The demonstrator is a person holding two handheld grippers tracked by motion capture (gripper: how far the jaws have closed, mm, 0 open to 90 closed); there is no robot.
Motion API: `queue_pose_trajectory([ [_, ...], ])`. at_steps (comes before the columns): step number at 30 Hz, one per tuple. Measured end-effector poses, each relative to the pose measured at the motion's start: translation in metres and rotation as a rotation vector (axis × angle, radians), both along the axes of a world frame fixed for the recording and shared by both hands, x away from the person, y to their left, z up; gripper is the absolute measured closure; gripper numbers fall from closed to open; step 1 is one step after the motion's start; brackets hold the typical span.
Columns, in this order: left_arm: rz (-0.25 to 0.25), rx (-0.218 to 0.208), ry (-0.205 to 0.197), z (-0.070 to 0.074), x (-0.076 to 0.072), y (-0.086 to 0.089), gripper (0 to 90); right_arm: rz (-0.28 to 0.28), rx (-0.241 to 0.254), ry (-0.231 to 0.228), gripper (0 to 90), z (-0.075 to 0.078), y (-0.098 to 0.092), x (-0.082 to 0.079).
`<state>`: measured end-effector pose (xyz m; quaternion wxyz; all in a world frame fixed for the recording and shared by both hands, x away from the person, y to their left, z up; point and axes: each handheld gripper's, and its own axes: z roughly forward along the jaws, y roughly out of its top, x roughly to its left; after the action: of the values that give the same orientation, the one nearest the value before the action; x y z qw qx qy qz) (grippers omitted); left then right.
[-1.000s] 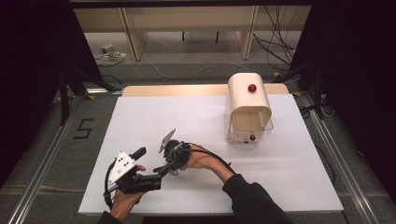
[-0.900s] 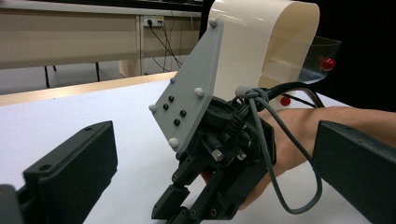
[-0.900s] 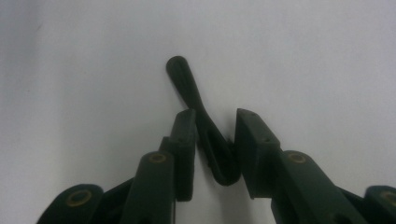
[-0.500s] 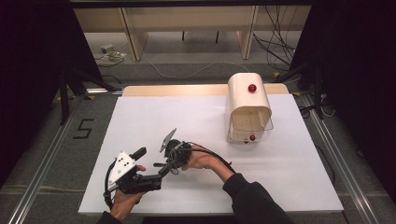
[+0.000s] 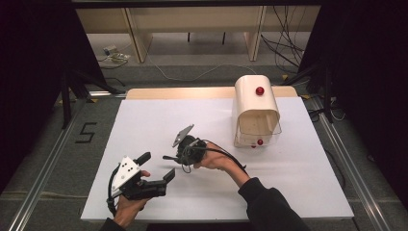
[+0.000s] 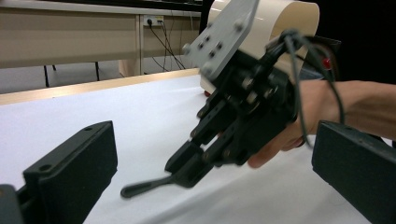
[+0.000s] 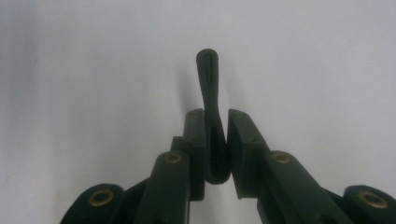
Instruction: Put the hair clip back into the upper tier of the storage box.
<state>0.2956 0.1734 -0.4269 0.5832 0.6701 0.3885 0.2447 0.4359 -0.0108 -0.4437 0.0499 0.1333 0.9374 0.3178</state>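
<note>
One step looks done: the right gripper [image 5: 169,157] has just clamped its jaws onto a thin black stick [image 7: 208,84], while the left gripper [image 5: 156,168] gapes empty and the domed box [image 5: 256,115] waits untouched.

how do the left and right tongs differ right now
The left tongs stand open with nothing between them; the right tongs are shut on a slim black utensil. The left tongs point toward the right ones, whose tips angle down at the white table. Both are black and hand-held.
</note>
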Motion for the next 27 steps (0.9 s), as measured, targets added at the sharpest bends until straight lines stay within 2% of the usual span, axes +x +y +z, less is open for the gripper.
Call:
queue_pose_trajectory([
  [3, -0.002, 0.003, 0.002, -0.001, 0.0, -0.001, 0.0, -0.019, 0.037, -0.009, 78.7, 0.008, -0.009, -0.002],
  [6, -0.002, 0.003, 0.004, -0.001, 0.0, -0.001, 0.0, -0.028, 0.045, -0.024, 78.7, 0.013, -0.016, -0.005],
  [7, -0.006, 0.005, 0.004, -0.001, 0.0, -0.002, 0.0, -0.039, 0.07, -0.035, 78.7, 0.019, -0.023, -0.008],
  [14, -0.007, 0.003, 0.004, -0.001, 0.0, -0.001, 0.0, -0.058, 0.123, -0.08, 78.7, 0.034, -0.043, -0.02],
  [15, -0.007, 0.001, 0.005, -0.001, 0.0, -0.001, 0.0, -0.058, 0.127, -0.076, 78.7, 0.035, -0.045, -0.022],
  [20, -0.014, 0.01, 0.012, -0.002, 0.001, -0.002, 0.0, -0.068, 0.13, -0.087, 78.7, 0.037, -0.057, -0.029],
  [27, -0.015, 0.006, 0.013, -0.002, 0.001, -0.002, 0.0, -0.089, 0.161, -0.109, 78.7, 0.038, -0.073, -0.039],
])
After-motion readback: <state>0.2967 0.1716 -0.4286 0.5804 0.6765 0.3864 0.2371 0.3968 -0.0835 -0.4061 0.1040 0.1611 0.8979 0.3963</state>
